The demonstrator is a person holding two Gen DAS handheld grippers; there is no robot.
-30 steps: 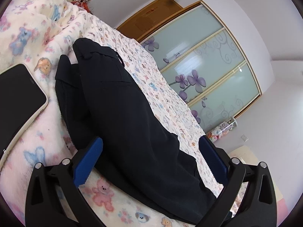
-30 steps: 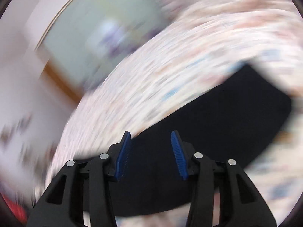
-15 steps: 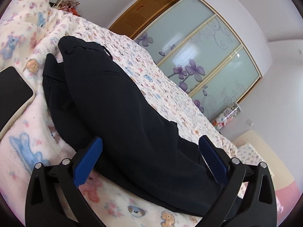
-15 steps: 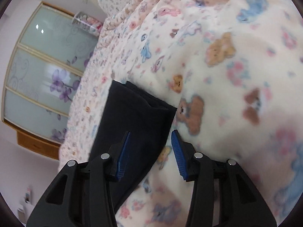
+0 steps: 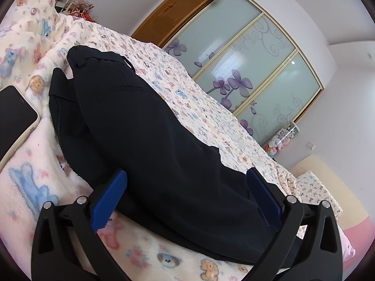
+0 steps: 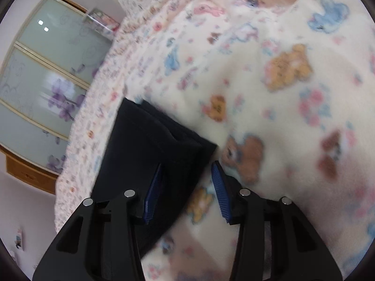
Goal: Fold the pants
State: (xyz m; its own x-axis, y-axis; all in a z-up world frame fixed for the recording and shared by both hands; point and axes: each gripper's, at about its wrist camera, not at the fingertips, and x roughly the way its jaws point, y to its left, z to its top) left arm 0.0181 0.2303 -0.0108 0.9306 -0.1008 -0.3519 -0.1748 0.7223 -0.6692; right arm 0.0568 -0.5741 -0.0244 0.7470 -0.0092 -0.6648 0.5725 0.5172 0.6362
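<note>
While the garment lies flat, the scene reads as follows.

Pants: the black pants [image 5: 145, 126] lie lengthwise on the bed [image 5: 211, 114], waistband at the far end, legs running toward the near right; one leg looks laid over the other, with the lower leg showing along the left edge.
Hem end: in the right wrist view the two stacked leg ends [image 6: 150, 145] sit on the fleece, their corner just ahead of the right gripper.
Left gripper: the left gripper [image 5: 187, 199] hovers low over the middle of the legs, jaws spread wide, nothing between the pads but cloth lying below them; no grip.
Right gripper: the right gripper [image 6: 185, 187] points down at the hem corner, jaws part open, left pad over the cloth, right pad over the blanket; not closed on anything.
Progress: by my reading the lengthwise fold is done; the crosswise fold, hem to waist, is left.
Blanket: a cream blanket [image 6: 281, 98] printed with bears covers the bed under the pants.
Phone: a dark phone [image 5: 14, 121] lies left of the pants, apart from them.
Wardrobe: a wardrobe [image 5: 253, 70] with frosted flower doors stands beyond the bed.
</note>
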